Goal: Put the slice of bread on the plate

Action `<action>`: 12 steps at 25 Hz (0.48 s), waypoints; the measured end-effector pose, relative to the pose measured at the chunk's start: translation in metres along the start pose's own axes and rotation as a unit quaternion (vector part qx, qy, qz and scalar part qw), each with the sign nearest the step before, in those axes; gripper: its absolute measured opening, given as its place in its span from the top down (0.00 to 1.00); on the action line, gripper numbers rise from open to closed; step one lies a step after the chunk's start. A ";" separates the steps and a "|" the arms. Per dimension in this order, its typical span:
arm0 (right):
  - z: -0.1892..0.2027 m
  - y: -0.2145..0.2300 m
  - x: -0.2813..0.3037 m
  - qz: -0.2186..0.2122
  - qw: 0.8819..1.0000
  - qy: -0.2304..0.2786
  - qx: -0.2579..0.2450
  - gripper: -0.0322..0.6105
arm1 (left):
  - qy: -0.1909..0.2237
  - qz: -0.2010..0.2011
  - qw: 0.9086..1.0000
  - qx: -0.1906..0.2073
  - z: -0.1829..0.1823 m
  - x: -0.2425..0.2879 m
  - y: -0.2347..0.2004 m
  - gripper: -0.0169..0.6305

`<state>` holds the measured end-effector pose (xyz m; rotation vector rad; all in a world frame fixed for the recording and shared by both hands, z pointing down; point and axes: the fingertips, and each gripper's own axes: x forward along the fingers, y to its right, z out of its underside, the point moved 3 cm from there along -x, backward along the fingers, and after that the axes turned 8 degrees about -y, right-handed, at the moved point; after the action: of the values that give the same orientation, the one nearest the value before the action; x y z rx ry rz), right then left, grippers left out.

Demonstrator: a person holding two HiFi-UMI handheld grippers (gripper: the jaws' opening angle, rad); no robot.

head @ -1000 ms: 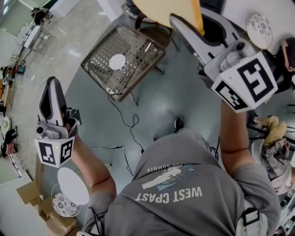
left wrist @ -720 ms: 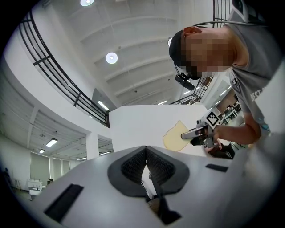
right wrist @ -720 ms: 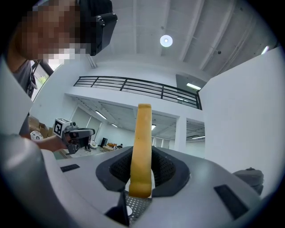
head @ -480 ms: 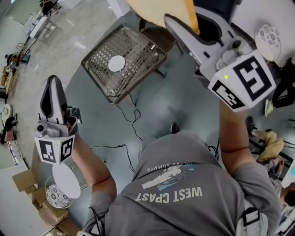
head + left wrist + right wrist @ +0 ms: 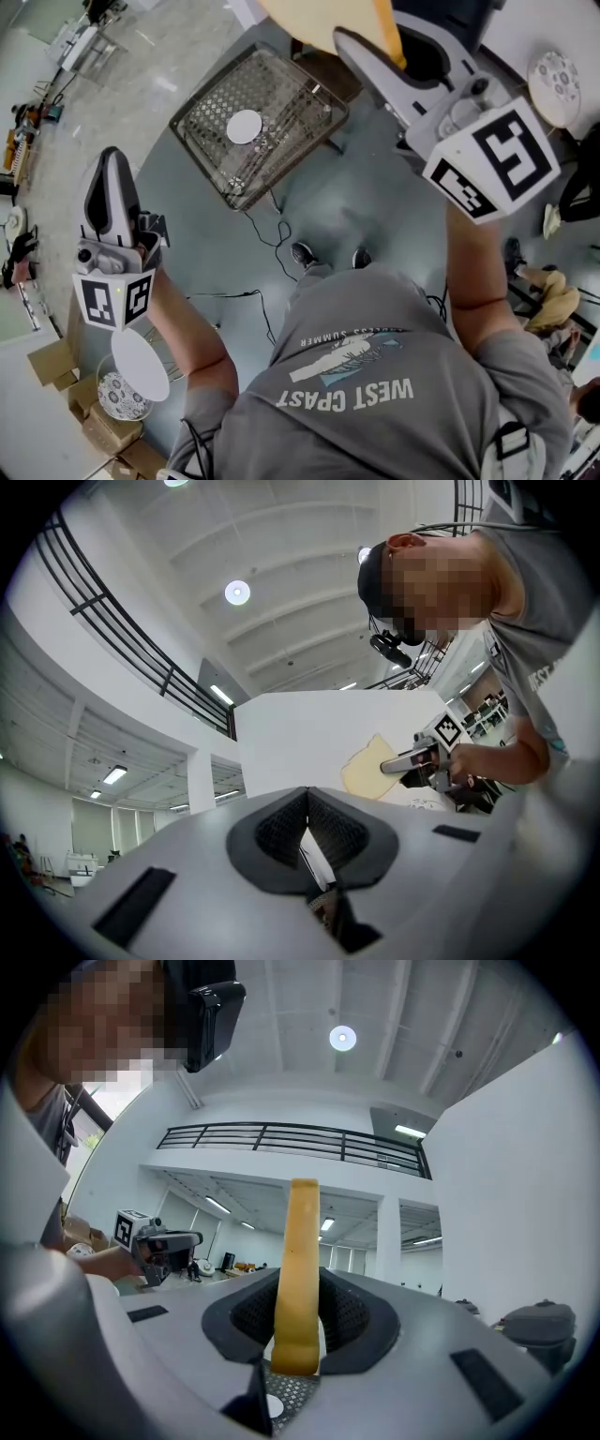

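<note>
Item, right gripper (image 5: pixel 367 39): at 1 o'clock in the head view, I had its jaws part-closed and clamped on the slice of bread (image 5: pixel 330 21), which stood on edge in the air

Item, left gripper (image 5: pixel 111 167): at 9 o'clock, jaws together, nothing in them

Item, white plate (image 5: pixel 141 364): at 7 o'clock, bare, well apart from the bread

Step, as I judged it: carrying, bread not yet delivered

Next move called for: swinging the slice over the plate, tipping it flat, lowering, then opening
</note>
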<state>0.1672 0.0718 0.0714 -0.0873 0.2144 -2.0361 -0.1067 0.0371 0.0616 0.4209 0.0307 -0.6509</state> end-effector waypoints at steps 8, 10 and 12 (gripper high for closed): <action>0.001 -0.010 0.047 0.015 1.000 -0.007 0.002 0.81 | 0.009 0.016 1.000 -0.005 0.018 0.008 -0.050 0.96; 0.004 -0.011 0.063 0.018 1.000 -0.010 0.002 0.81 | 0.011 0.019 1.000 -0.008 0.027 0.011 -0.065 0.96; 0.005 -0.013 0.077 0.022 1.000 -0.013 0.002 0.81 | 0.013 0.022 1.000 -0.010 0.034 0.014 -0.080 0.96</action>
<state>0.1216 0.0082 0.0763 -0.1050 0.1939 -1.9902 -0.1465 -0.0412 0.0612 0.4095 0.0519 -0.6005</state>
